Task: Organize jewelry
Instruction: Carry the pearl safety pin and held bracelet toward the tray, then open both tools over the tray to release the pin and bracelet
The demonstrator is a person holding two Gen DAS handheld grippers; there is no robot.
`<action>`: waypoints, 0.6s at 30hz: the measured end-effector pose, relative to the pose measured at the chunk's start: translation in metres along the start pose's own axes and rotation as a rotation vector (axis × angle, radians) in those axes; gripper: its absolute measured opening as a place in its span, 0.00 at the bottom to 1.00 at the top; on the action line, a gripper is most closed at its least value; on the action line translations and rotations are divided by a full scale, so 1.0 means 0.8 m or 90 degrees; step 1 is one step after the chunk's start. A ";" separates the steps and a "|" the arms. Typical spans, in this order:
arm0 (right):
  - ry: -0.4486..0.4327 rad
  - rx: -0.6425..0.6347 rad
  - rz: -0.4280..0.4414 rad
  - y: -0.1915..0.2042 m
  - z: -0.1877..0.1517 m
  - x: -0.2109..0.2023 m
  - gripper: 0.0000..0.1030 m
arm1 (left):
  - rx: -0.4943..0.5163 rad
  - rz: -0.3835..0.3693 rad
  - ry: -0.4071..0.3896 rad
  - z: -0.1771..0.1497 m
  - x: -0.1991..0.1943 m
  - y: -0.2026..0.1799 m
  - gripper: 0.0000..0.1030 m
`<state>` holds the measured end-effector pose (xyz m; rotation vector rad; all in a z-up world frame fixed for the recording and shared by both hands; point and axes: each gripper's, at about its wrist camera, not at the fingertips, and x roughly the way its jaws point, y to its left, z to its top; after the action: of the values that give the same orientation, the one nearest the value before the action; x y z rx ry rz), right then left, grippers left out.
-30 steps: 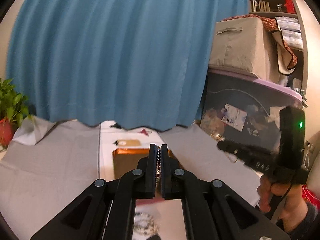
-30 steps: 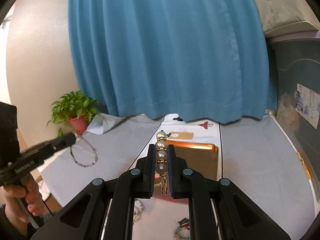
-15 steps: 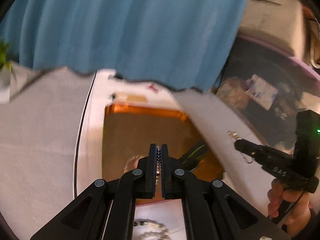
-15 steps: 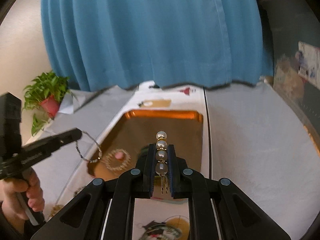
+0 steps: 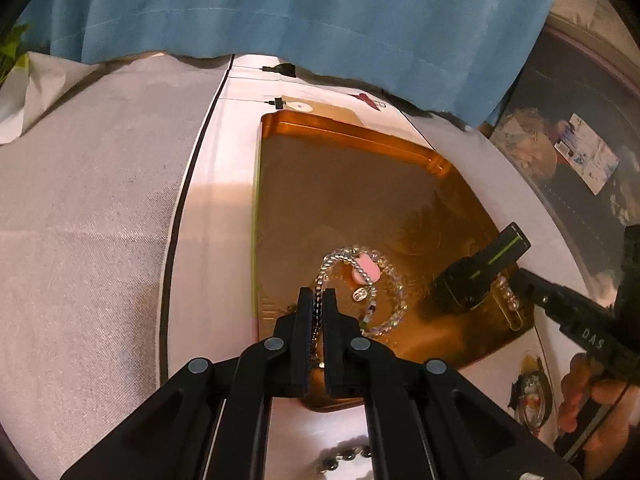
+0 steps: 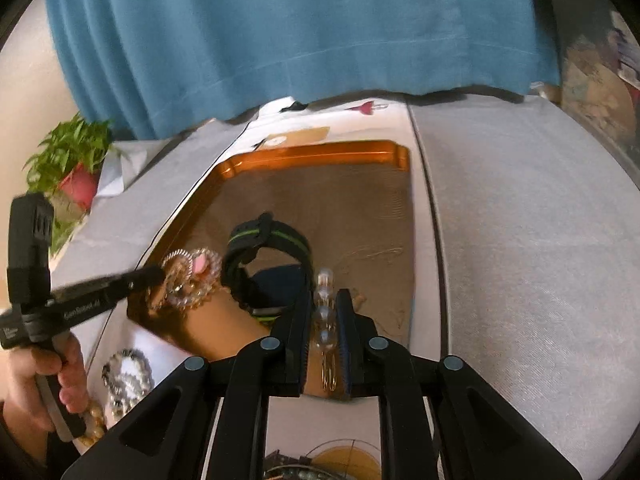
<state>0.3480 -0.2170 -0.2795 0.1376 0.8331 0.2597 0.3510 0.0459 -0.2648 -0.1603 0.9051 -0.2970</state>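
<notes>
While both grippers hang over the copper tray [image 5: 360, 132], the left gripper [image 5: 319, 304] has its fingers pressed together on a thin dark bead chain [image 5: 316, 320] just above the tray's near end. The right gripper [image 6: 324, 304] has just been easing its fingers apart, and the pearl hairpin [image 6: 323, 312] sits loose between them over the tray's near edge. In the tray lie a clear bead bracelet [image 5: 384, 292] and a black green-striped watch [image 6: 266, 252].
</notes>
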 end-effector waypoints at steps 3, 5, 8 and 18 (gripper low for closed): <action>-0.007 0.014 -0.006 -0.003 0.002 -0.006 0.59 | 0.037 0.004 -0.040 0.000 -0.029 -0.010 0.38; -0.027 0.006 -0.010 -0.001 0.001 -0.018 0.75 | 0.051 0.001 -0.072 -0.003 -0.056 -0.015 0.67; -0.048 -0.008 -0.033 0.003 -0.007 -0.040 0.78 | 0.047 0.017 -0.111 -0.019 -0.100 -0.014 0.74; -0.242 -0.016 -0.007 0.034 -0.060 -0.177 0.95 | -0.030 0.031 -0.166 -0.110 -0.193 -0.005 0.74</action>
<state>0.2162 -0.2296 -0.2046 0.1525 0.4533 0.2242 0.1911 0.0904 -0.2019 -0.2155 0.6566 -0.2042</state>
